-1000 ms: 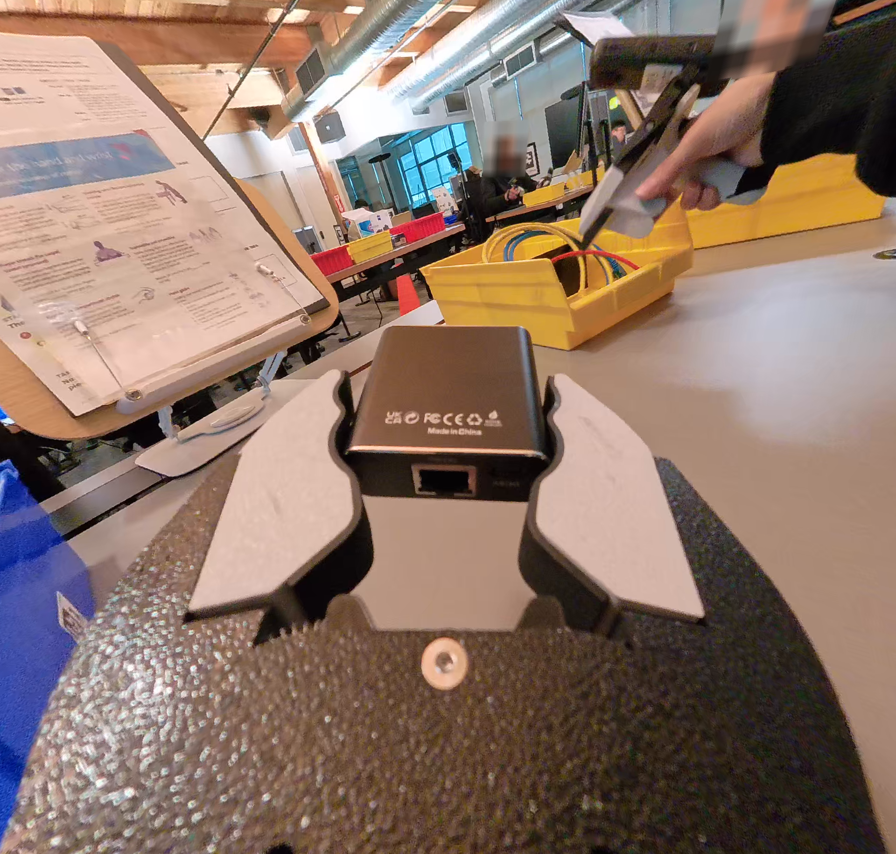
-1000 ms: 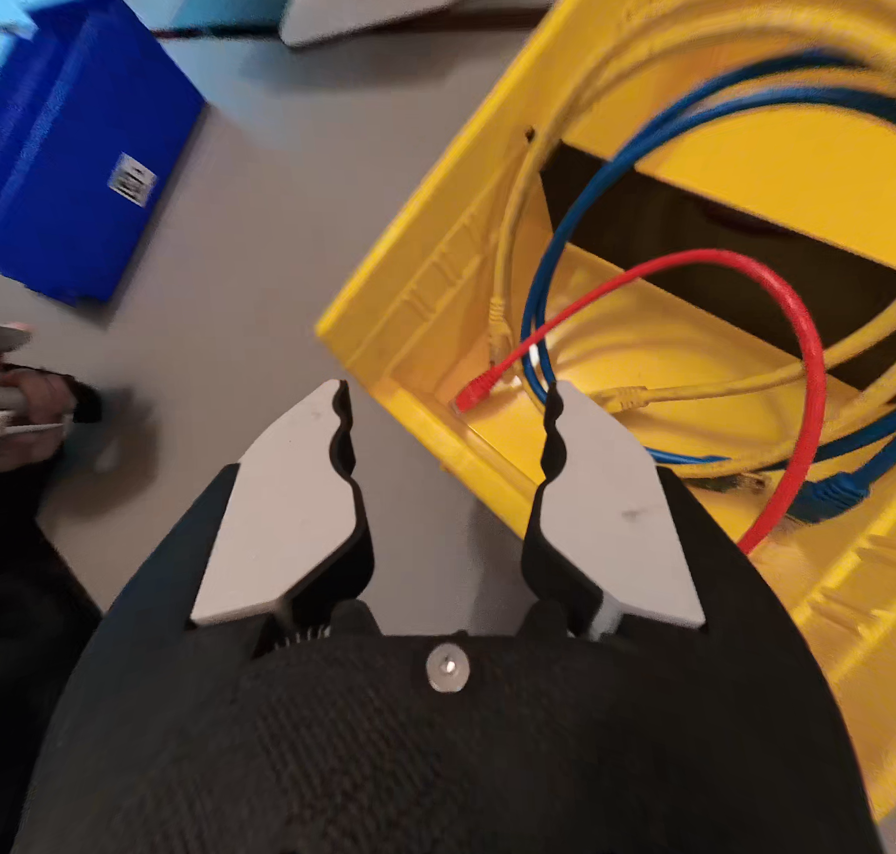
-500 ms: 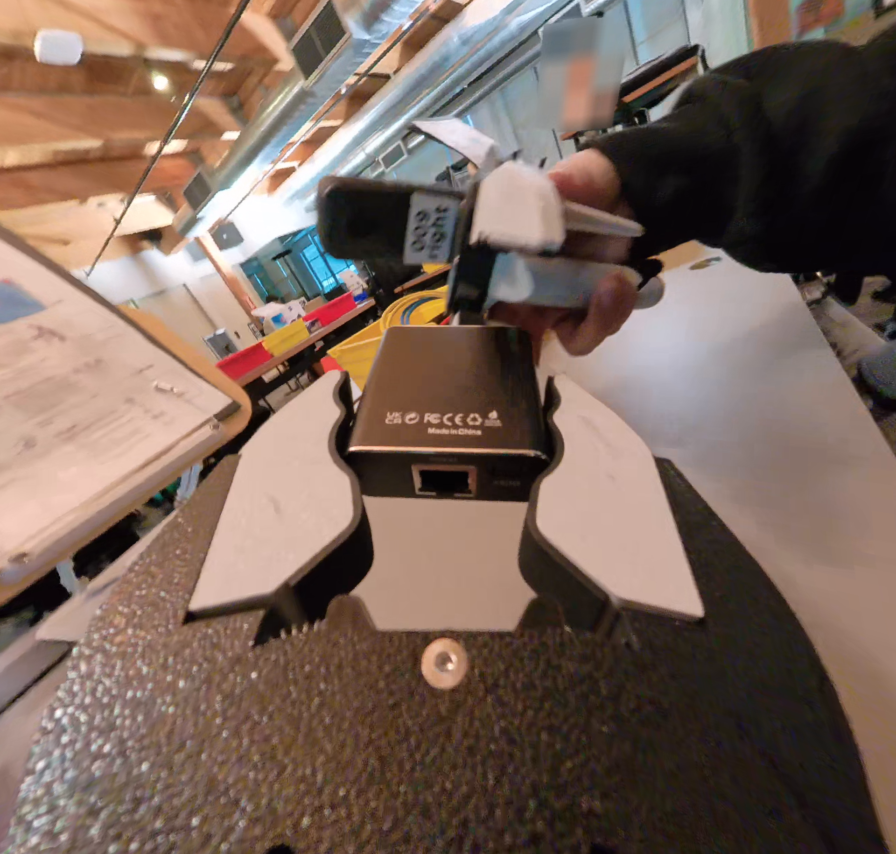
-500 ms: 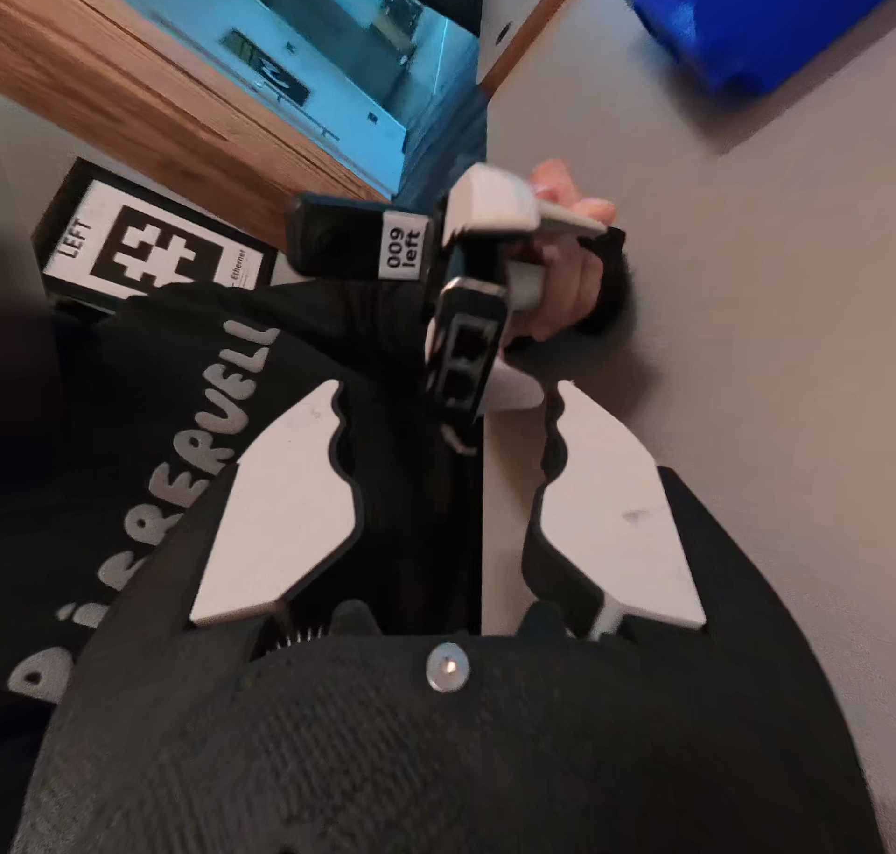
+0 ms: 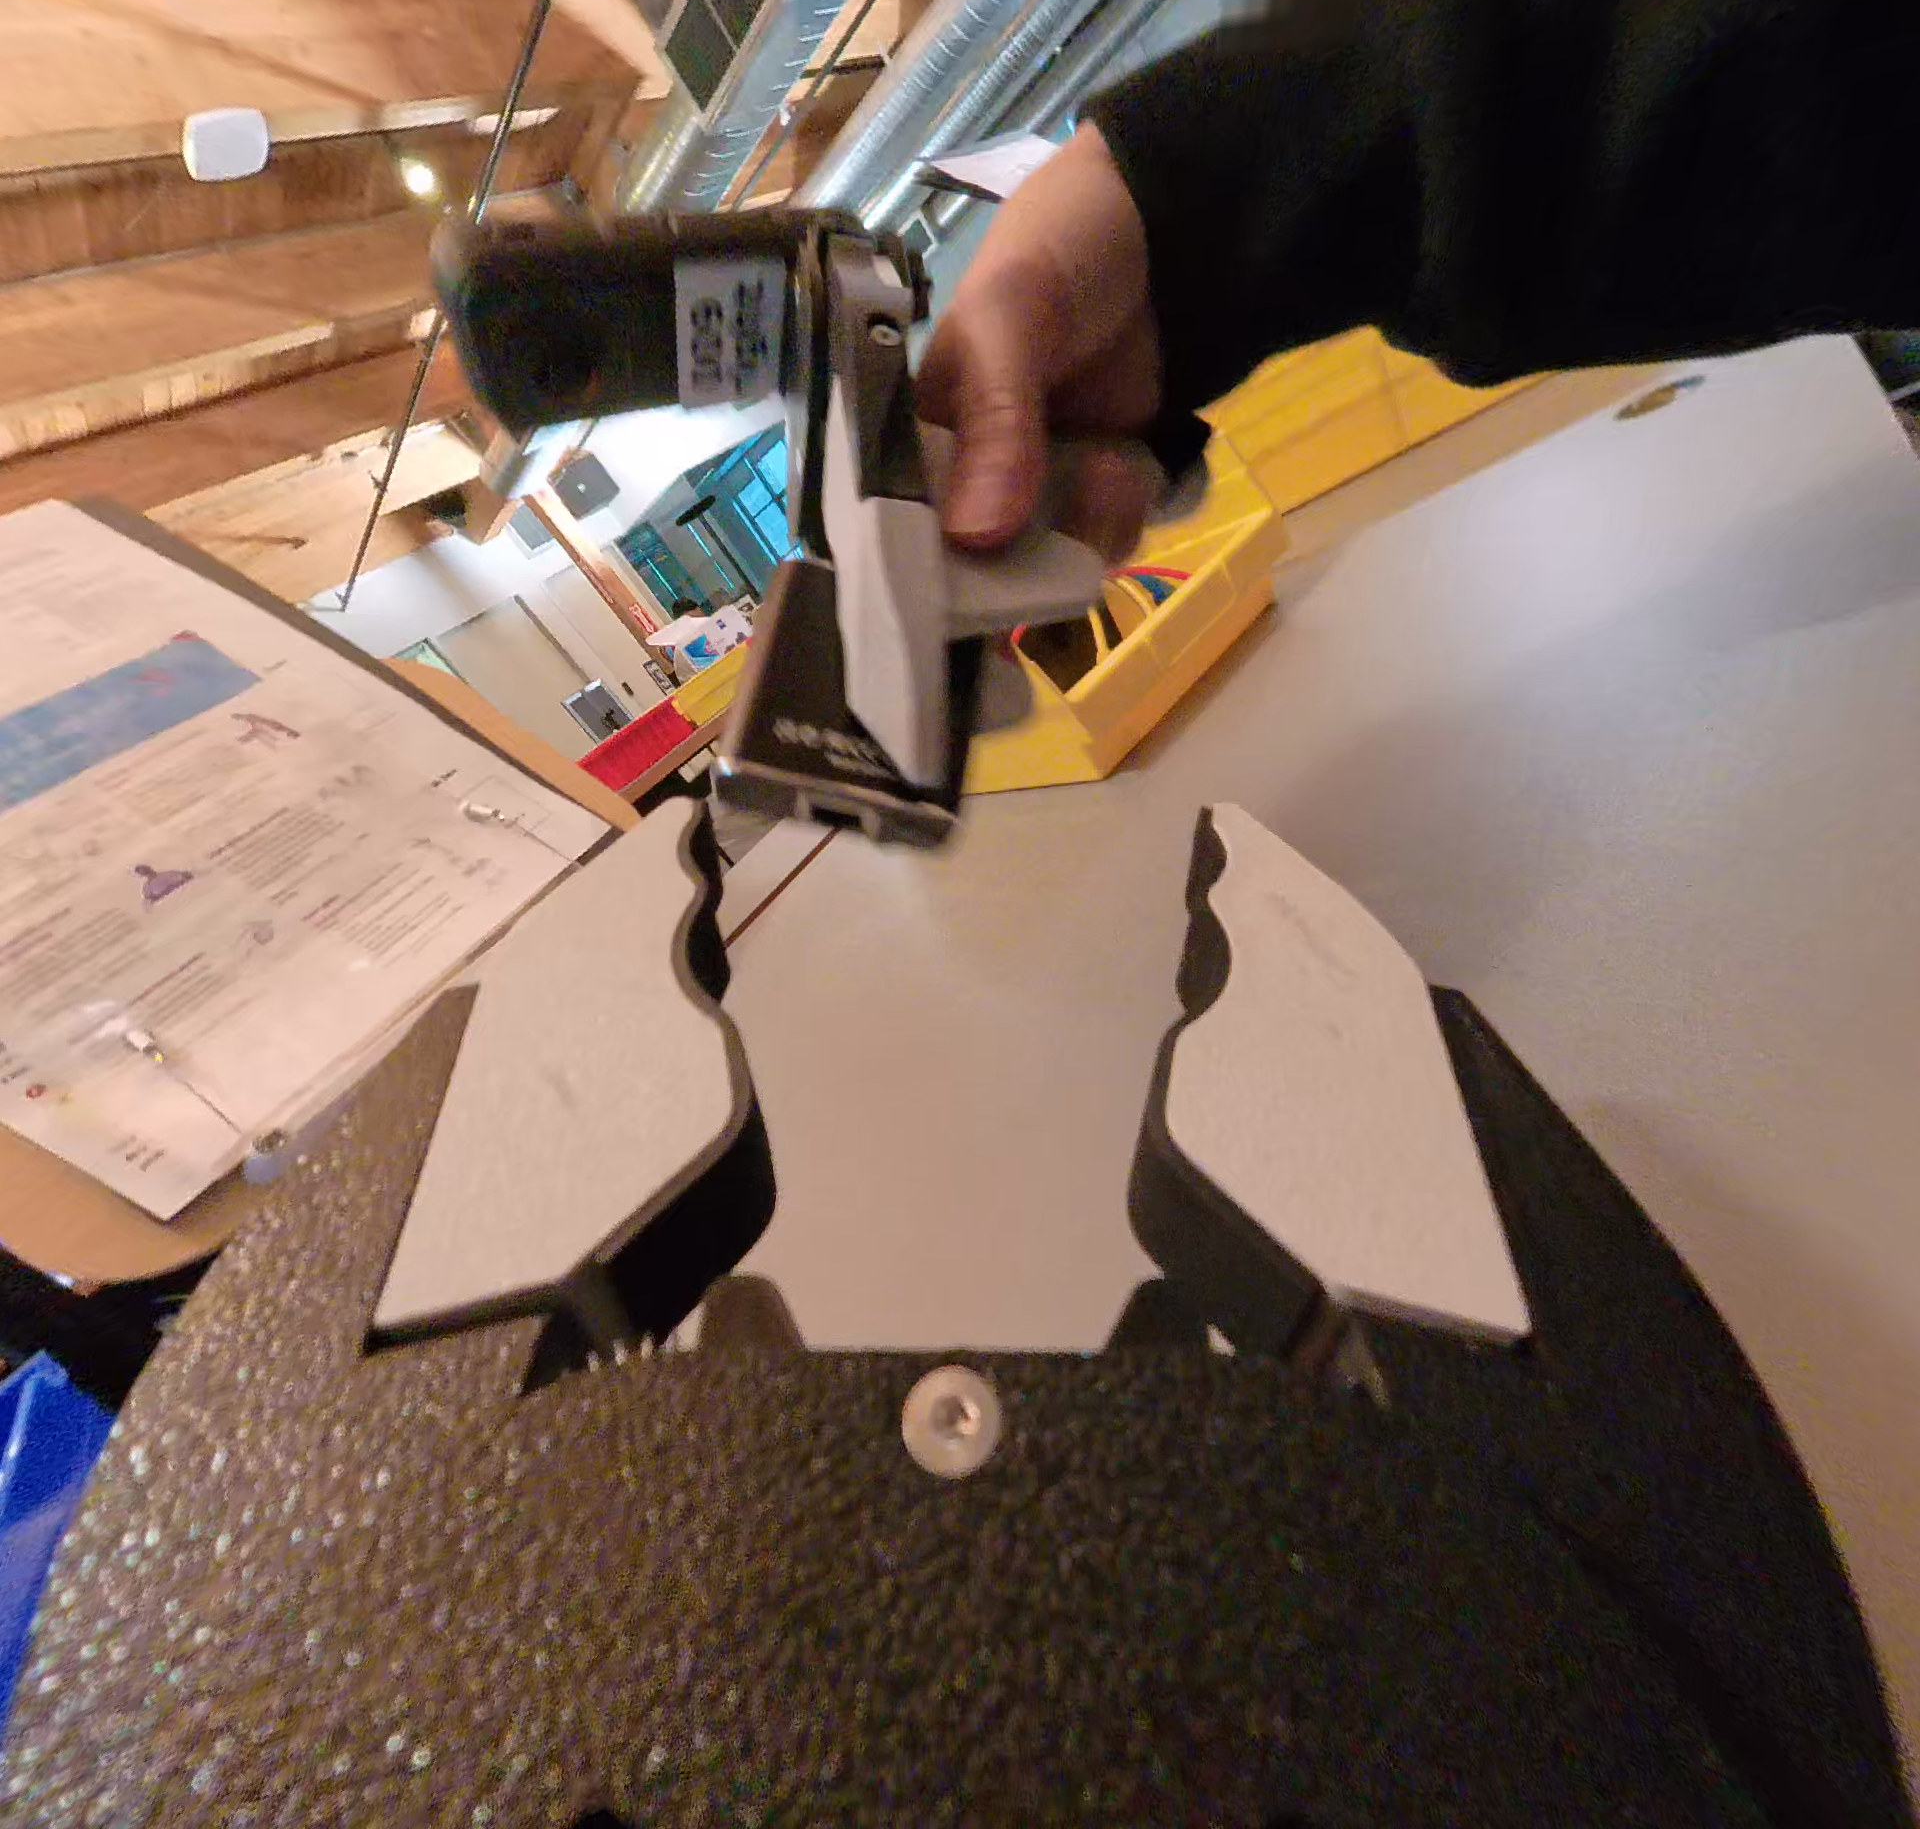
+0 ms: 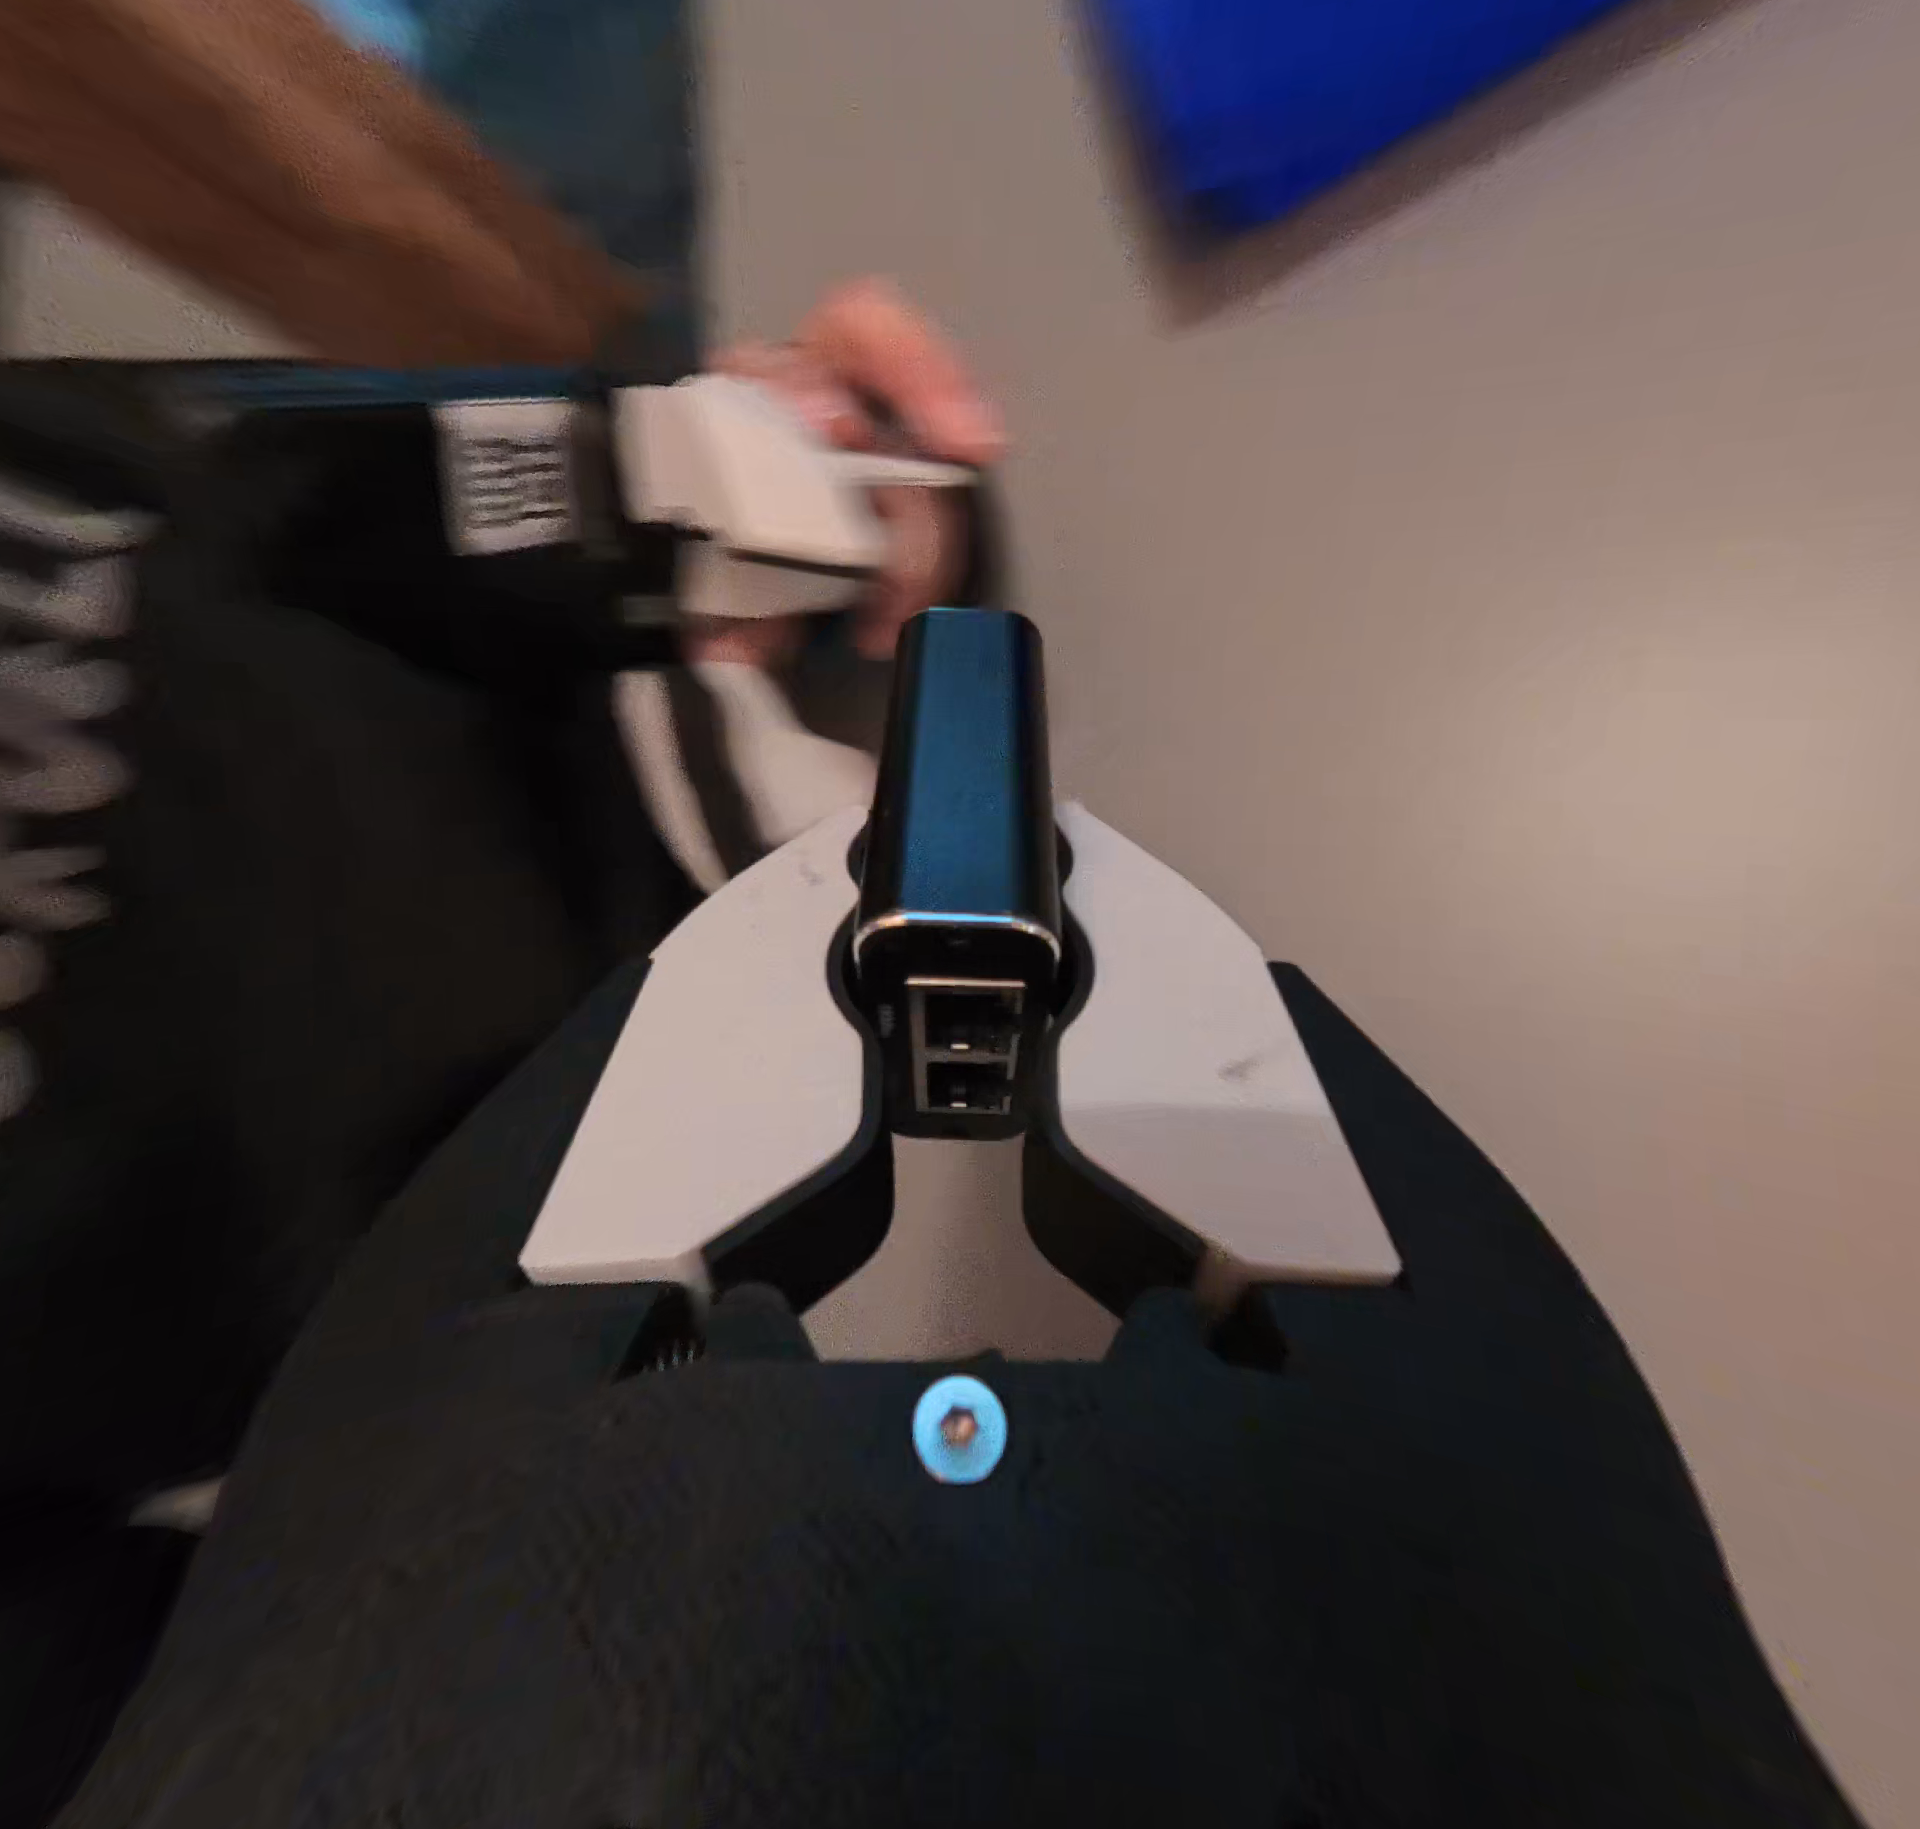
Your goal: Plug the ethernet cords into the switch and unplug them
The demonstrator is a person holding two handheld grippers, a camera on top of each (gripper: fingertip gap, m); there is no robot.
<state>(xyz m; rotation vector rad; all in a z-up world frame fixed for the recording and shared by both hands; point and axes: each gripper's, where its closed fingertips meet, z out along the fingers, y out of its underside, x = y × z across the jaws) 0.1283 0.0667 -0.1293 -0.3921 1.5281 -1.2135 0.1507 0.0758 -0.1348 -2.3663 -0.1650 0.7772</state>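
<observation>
The black ethernet switch is clamped edge-on between the fingers of my right gripper, with its two stacked ports facing the camera. In the left wrist view the right gripper holds the switch in the air just beyond my left gripper, which is open and empty above the grey table. The ethernet cords lie in a yellow bin behind the switch, mostly hidden. The left gripper shows blurred behind the switch in the right wrist view.
A tilted document stand stands at the left. A blue bin sits on the table beyond the right gripper. A person's hand and black sleeve hold the right gripper.
The switch has passed from my left gripper to my right. The left gripper opened and let it go. The right gripper swung over from the yellow bin and shut on it.
</observation>
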